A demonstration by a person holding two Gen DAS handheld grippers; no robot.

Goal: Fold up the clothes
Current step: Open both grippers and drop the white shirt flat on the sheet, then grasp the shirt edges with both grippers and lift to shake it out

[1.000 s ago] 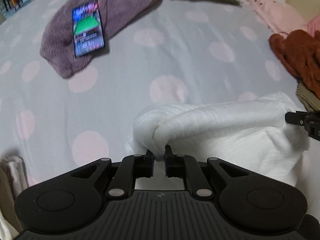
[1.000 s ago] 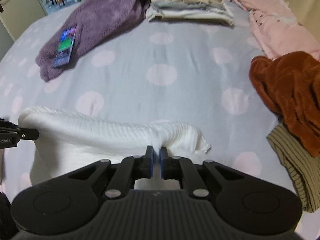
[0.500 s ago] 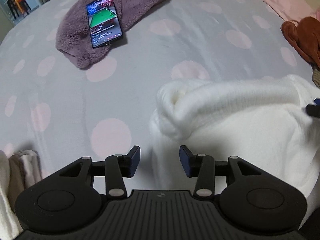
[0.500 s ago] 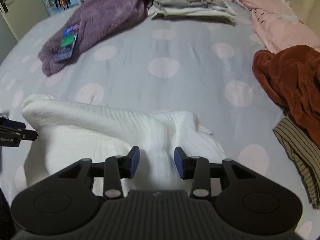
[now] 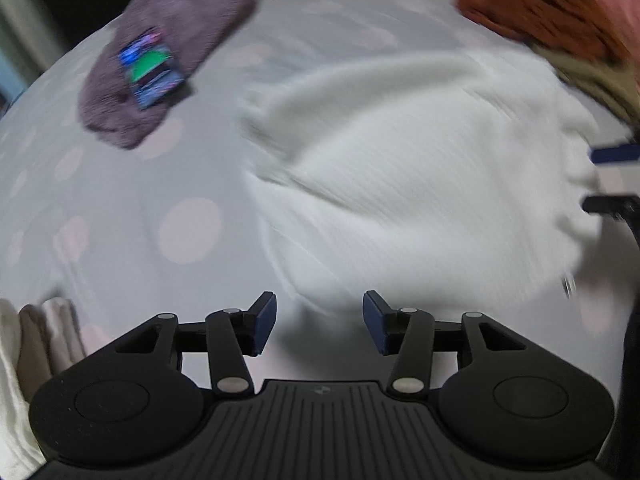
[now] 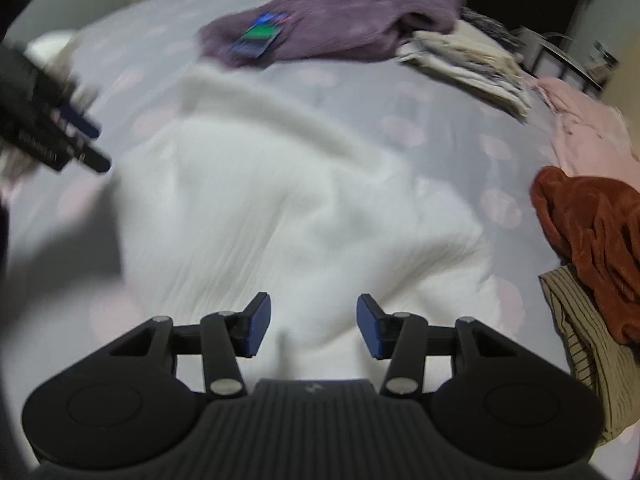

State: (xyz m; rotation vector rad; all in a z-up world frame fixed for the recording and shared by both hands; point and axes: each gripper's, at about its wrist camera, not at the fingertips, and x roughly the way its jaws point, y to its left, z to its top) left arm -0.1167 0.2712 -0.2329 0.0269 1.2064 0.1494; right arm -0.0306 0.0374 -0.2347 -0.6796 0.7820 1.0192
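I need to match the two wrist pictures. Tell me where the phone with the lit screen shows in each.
Left wrist: phone upper left, lying on the purple garment.
Right wrist: phone top centre-left, on the same purple garment.
Shared landmark: the white garment ahead of both claws.

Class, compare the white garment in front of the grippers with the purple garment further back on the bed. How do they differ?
The white garment is ribbed and lies nearest both open hand-held grippers; the purple garment is fuzzy and lies farther back. The purple one has a lit phone on it; nothing rests on the white one. Both lie loose on the spotted bedsheet.
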